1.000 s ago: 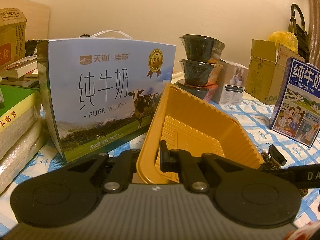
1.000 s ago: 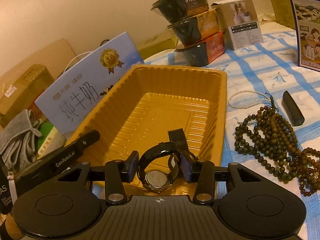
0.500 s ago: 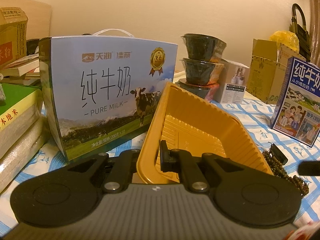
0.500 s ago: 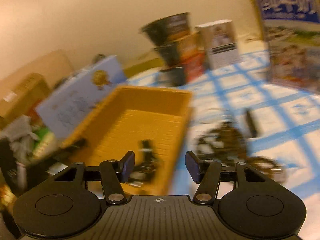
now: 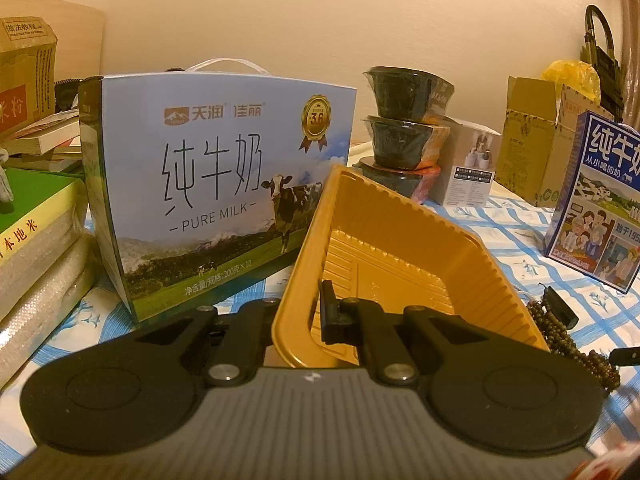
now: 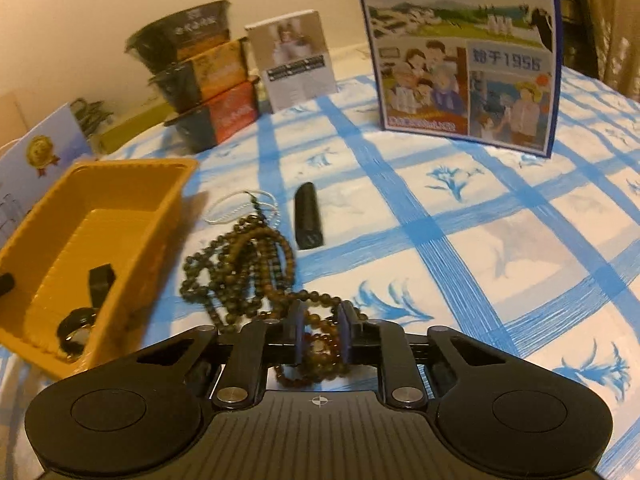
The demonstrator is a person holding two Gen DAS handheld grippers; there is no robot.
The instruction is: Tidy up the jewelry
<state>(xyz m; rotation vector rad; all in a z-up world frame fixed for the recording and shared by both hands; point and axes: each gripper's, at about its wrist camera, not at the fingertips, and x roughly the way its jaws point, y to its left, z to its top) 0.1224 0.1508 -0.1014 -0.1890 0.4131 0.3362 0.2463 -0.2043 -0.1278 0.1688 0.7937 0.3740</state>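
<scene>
My left gripper [image 5: 298, 322] is shut on the near rim of the yellow plastic tray [image 5: 400, 248] and tilts it up. In the right wrist view the tray [image 6: 132, 216] holds a black wristwatch [image 6: 78, 330]. My right gripper [image 6: 320, 334] has its fingers closed around a reddish-brown bead bracelet [image 6: 316, 354] on the tablecloth. A pile of dark wooden bead strands [image 6: 240, 264] lies just beyond it, also seen in the left wrist view [image 5: 560, 340]. A white pearl strand [image 6: 236, 208] and a black stick-shaped case [image 6: 307, 216] lie further off.
A large pure-milk carton box [image 5: 216, 192] stands left of the tray. Stacked noodle bowls [image 6: 200, 76], a small white box [image 6: 292, 60] and a blue milk box [image 6: 464, 52] stand at the back. Books and rice bags [image 5: 36, 240] sit at left.
My right gripper let the watch go into the tray, swung right and closed on the bracelet. My left gripper still holds the tray rim.
</scene>
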